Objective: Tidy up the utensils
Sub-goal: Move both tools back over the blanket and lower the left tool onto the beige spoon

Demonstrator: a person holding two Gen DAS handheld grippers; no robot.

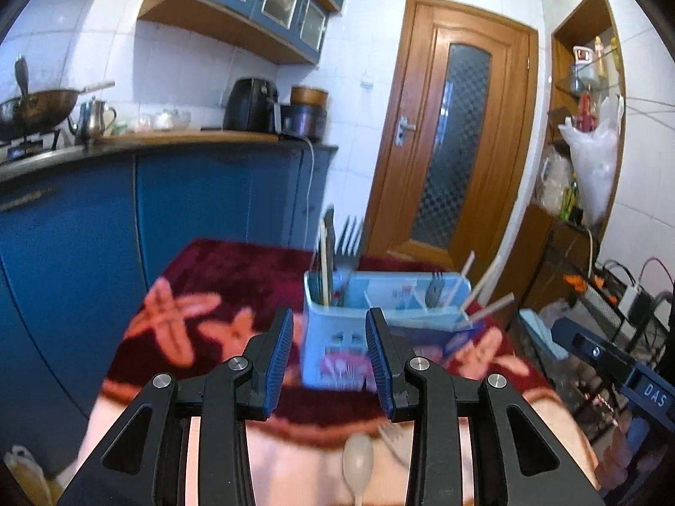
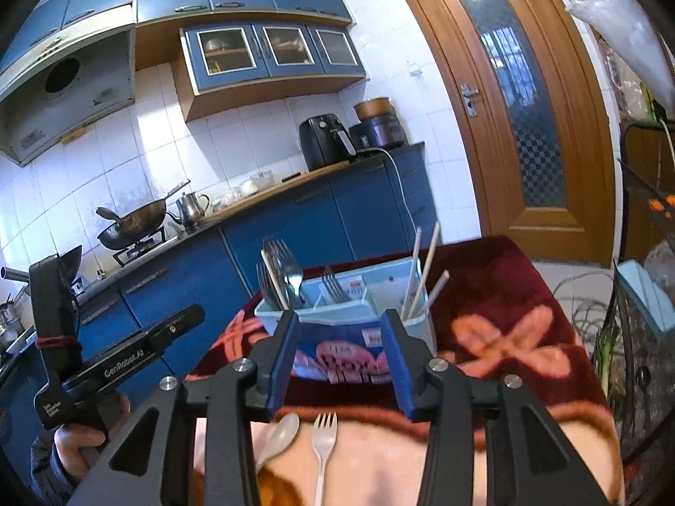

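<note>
A light blue utensil caddy (image 1: 337,337) (image 2: 415,329) stands on a table under a dark red flowered cloth (image 1: 236,270) (image 2: 506,295). Metal forks (image 1: 350,236) (image 2: 282,270) stick up from its left compartment and chopsticks (image 1: 485,282) (image 2: 422,270) from its right one. A white plastic spoon (image 1: 357,459) (image 2: 282,430) and a white plastic fork (image 2: 324,438) (image 1: 390,436) lie side by side on the near edge of the cloth, below the fingers. My left gripper (image 1: 330,314) and right gripper (image 2: 341,318) both hover open and hold nothing, each pointing at the caddy.
In the right wrist view a person's hand (image 2: 80,442) grips the left tool's handle at the lower left. Blue counter cabinets (image 1: 190,194) with a wok (image 2: 130,223), kettle and air fryer (image 2: 325,143) run behind the table. A wooden door (image 1: 455,135) and a cluttered rack (image 1: 611,337) stand to the right.
</note>
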